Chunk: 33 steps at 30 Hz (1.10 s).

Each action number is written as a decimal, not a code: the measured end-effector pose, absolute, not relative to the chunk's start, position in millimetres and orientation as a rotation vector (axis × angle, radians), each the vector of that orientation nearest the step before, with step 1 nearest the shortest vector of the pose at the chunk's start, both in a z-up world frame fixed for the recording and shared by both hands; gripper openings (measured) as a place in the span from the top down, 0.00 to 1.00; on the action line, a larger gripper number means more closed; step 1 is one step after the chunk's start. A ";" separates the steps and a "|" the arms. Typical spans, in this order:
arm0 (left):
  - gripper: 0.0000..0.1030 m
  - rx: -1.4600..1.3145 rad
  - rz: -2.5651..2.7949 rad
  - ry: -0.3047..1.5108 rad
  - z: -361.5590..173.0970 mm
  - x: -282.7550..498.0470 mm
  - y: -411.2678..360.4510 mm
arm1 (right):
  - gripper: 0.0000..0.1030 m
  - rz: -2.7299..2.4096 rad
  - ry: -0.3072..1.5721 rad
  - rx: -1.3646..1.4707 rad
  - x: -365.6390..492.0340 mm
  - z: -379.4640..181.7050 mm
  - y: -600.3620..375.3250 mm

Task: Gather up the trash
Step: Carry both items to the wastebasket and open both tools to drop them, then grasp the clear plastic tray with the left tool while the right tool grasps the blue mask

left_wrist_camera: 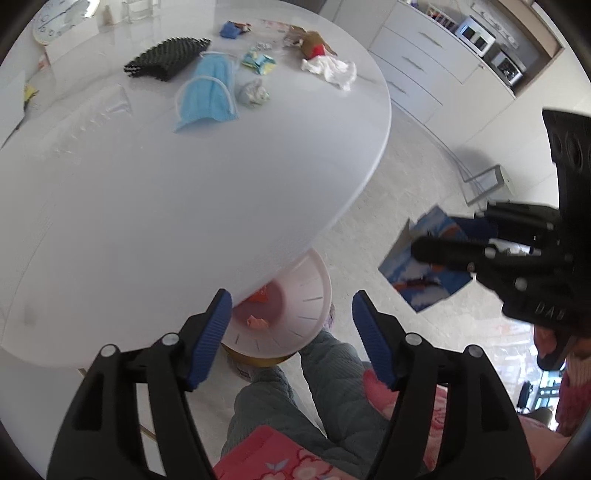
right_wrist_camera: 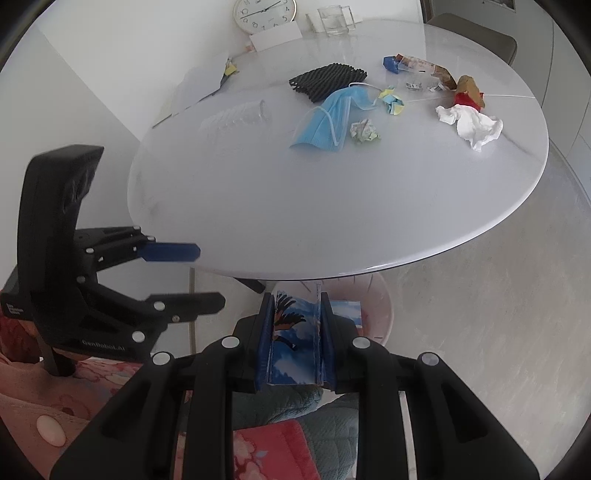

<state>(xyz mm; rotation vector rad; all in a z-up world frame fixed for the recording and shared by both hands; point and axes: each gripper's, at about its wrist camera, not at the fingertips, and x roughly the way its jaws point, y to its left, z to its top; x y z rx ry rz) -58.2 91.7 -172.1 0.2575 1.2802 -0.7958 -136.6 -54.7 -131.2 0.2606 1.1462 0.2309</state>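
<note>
My left gripper [left_wrist_camera: 291,299] [right_wrist_camera: 208,276] stands open with nothing between its blue pads, above a white bin [left_wrist_camera: 314,295] [right_wrist_camera: 380,306] that is half under the table edge. Orange scraps [left_wrist_camera: 258,321] lie in the bin. My right gripper [right_wrist_camera: 297,299] [left_wrist_camera: 443,236] is shut on a flattened blue printed carton [right_wrist_camera: 288,332] [left_wrist_camera: 424,266], held off the table over the floor near the bin. On the white round table [left_wrist_camera: 184,203] [right_wrist_camera: 295,214] lie blue face masks [left_wrist_camera: 210,96] [right_wrist_camera: 328,118], a white tissue [left_wrist_camera: 332,70] [right_wrist_camera: 472,125], a crumpled paper ball [left_wrist_camera: 253,92] [right_wrist_camera: 364,133] and wrappers [left_wrist_camera: 258,61] [right_wrist_camera: 393,101].
A black foam sheet [left_wrist_camera: 166,61] [right_wrist_camera: 328,81] and brown-red packaging [left_wrist_camera: 314,44] [right_wrist_camera: 467,90] lie farther back. A clock [right_wrist_camera: 264,11] and glass box [right_wrist_camera: 334,20] stand at the table's far edge. Drawers [left_wrist_camera: 417,62] line the wall. A person's legs [left_wrist_camera: 325,387] are below.
</note>
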 end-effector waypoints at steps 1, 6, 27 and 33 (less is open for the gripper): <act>0.36 0.252 -0.787 1.277 -170.1 -56.6 93.5 | 0.76 0.231 1.144 0.262 -136.8 -130.8 -53.8; 0.26 0.239 -0.746 1.247 -162.4 -49.2 103.0 | 0.68 0.229 1.139 0.260 -134.5 -133.4 -50.0; 0.08 0.197 -0.630 1.076 -108.1 -6.2 129.9 | 0.03 0.043 0.992 0.213 -93.8 -73.5 -58.2; 0.08 0.205 -0.580 1.032 -104.2 29.0 143.8 | 0.03 0.009 0.954 0.222 -64.9 -59.3 -65.8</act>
